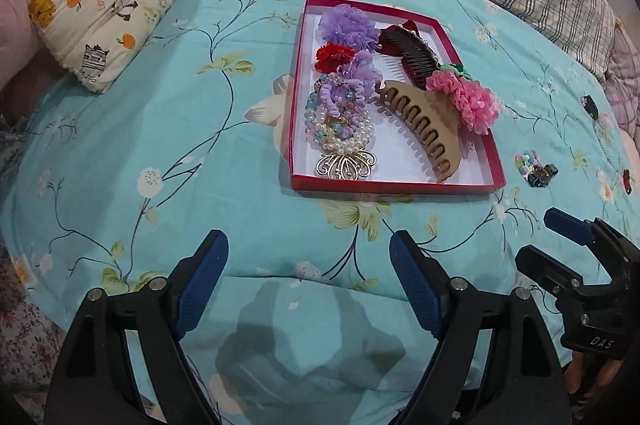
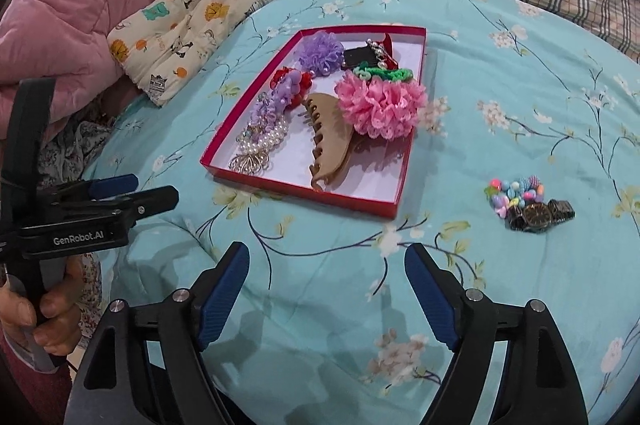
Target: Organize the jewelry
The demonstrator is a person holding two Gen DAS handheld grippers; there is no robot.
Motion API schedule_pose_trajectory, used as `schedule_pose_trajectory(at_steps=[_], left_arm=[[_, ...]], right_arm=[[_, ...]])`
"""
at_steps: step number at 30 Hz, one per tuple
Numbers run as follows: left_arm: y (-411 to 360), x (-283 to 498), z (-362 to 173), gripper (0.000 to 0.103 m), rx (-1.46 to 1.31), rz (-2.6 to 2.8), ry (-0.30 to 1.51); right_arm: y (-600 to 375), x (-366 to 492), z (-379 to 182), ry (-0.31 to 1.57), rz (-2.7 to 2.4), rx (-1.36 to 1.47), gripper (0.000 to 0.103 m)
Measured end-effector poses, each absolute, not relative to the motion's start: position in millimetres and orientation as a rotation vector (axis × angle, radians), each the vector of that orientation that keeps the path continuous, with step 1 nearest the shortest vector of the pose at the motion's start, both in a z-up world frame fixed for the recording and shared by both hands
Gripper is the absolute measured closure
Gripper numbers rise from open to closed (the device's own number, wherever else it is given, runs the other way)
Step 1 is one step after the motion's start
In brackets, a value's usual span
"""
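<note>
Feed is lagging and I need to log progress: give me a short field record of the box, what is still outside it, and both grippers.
box: red tray on the floral bedsheet
inside: tan claw clip, pink flower scrunchie, pearl bracelets
outside: colourful bead bracelet and dark wristwatch, right of the box
left gripper: open, empty
right gripper: open, empty

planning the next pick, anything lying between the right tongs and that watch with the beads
Nothing: only bare floral bedsheet lies between the open right tongs and the watch beside the colourful beads, seen in the right wrist view.
</note>
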State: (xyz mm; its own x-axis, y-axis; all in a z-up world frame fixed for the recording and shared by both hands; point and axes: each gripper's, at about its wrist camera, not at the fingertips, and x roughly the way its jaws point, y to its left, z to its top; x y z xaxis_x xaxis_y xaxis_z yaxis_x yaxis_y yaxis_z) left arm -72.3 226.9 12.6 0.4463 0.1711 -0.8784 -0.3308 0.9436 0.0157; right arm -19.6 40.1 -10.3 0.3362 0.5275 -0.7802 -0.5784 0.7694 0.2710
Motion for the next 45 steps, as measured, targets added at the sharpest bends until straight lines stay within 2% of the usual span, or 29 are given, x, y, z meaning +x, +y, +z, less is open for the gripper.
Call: schedule_pose_trajectory(at_steps=[15, 45], left_arm=[[220.5, -68.8, 28.3, 0.019, -0.073, 0.374, 1.032], [220.0, -16.8, 15.0, 0.019, -0.037, 0.37, 1.07]], right_arm=[[49.7, -19.7, 2.9, 0.974, 0.714, -0.096, 0.019], [70.0, 37.1, -2.7, 1.001, 0.687, -0.136, 0.017]])
